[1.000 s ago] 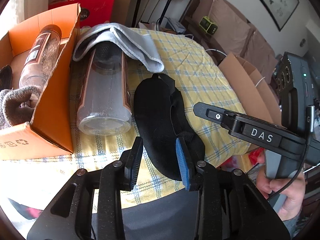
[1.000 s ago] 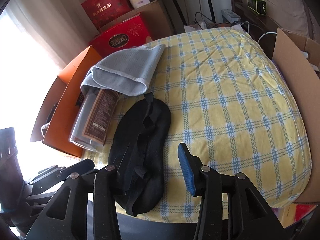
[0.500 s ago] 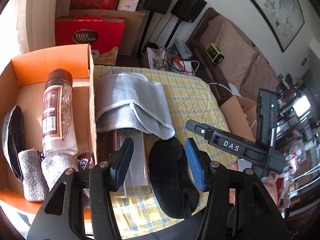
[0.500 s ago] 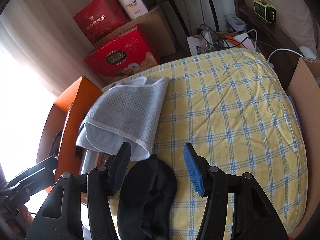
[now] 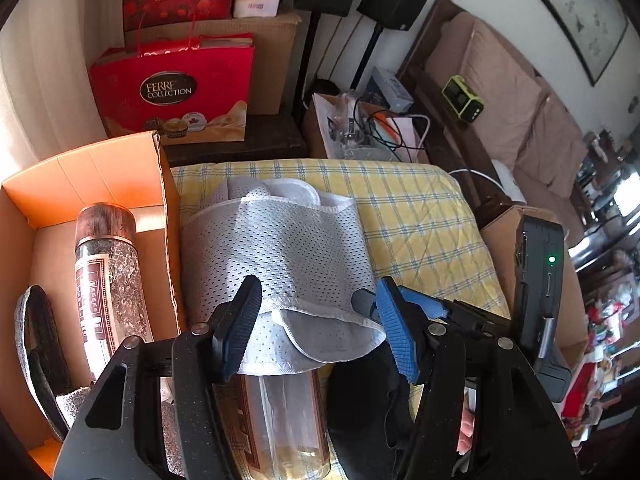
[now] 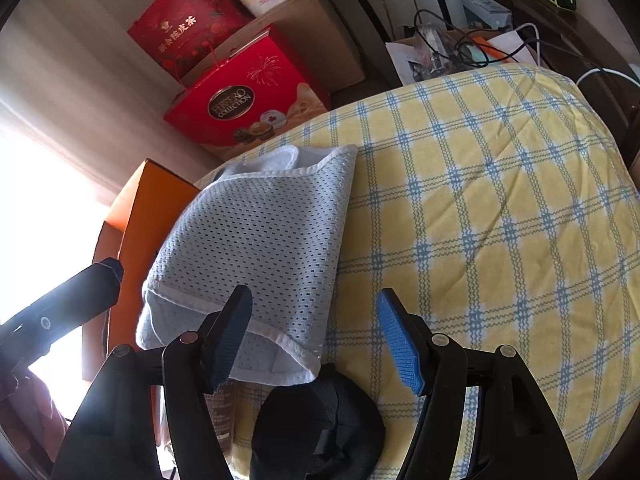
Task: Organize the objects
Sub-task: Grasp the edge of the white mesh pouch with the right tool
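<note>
A grey mesh cloth [image 5: 280, 248] lies folded on the yellow checked tablecloth [image 5: 420, 216], draped over the top of a clear bottle [image 5: 280, 420] that lies on its side. A black eye mask [image 5: 368, 400] lies to the right of the bottle. My left gripper [image 5: 318, 332] hovers above the cloth's near edge, its jaws opening, with nothing pressed between them. My right gripper [image 6: 314, 340] hangs over the same cloth [image 6: 260, 248] and the mask [image 6: 320, 420]. Its jaws are also opening and hold nothing.
An open orange box [image 5: 100, 184] stands left of the cloth, holding a copper-lidded jar [image 5: 104, 264] and grey knitted items [image 5: 36, 360]. Red gift boxes [image 5: 172, 92] and a cardboard carton stand behind the table. A second cardboard box [image 5: 504, 224] sits at the table's right.
Both grippers have moved forward from over the black mask to over the grey mesh cloth. The jaws of both stand wider. The orange box's inside has come into the left view.
</note>
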Motion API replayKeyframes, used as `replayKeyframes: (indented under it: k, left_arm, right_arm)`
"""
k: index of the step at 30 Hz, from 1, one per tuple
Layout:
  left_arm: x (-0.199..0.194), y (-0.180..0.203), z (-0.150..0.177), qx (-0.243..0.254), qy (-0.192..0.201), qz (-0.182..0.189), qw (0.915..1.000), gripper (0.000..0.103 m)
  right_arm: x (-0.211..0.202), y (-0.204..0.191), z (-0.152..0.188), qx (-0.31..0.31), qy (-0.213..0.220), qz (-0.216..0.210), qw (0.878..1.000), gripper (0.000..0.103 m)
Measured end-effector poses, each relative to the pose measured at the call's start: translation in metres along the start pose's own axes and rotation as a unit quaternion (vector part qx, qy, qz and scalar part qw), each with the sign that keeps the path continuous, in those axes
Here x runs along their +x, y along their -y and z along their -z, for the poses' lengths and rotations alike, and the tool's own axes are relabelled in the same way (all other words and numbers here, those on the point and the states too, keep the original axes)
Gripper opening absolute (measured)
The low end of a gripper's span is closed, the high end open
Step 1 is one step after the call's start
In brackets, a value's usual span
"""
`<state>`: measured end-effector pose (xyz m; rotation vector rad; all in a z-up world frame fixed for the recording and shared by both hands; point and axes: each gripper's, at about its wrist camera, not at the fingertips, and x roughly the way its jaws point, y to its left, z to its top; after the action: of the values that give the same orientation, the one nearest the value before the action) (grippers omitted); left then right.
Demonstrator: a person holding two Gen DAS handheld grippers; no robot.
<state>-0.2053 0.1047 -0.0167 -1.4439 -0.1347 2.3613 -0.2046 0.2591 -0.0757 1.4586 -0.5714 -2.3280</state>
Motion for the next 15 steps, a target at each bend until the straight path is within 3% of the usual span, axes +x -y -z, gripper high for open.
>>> replayKeyframes:
  k: [2,4,6,12,15]
  left_arm:
    - [0.003,-0.001,0.002,-0.001,-0.002,0.0,1.0,0.056]
    - [0.007,-0.002,0.003,-0.003,-0.005,0.001,1.0,0.056]
    - [0.009,-0.003,0.005,-0.005,-0.007,0.0,1.0,0.056]
    - [0.004,-0.003,0.007,-0.007,-0.003,0.008,0.9999,0.056]
    - [-0.002,-0.003,0.008,-0.01,0.001,0.012,0.9999,0.056]
  right_arm:
    - [0.005,0.001,0.001,0.007,-0.002,-0.022,1.0,0.067]
    - [0.008,0.002,0.001,0.012,-0.005,-0.04,0.999,0.058]
    - [0.012,0.003,0.001,0.015,-0.009,-0.048,0.999,0.019]
    - [-0.005,0.01,0.002,0.014,0.02,-0.034,0.999,0.008]
    - [-0.026,0.009,0.003,-0.008,0.045,0.002,0.999,0.007]
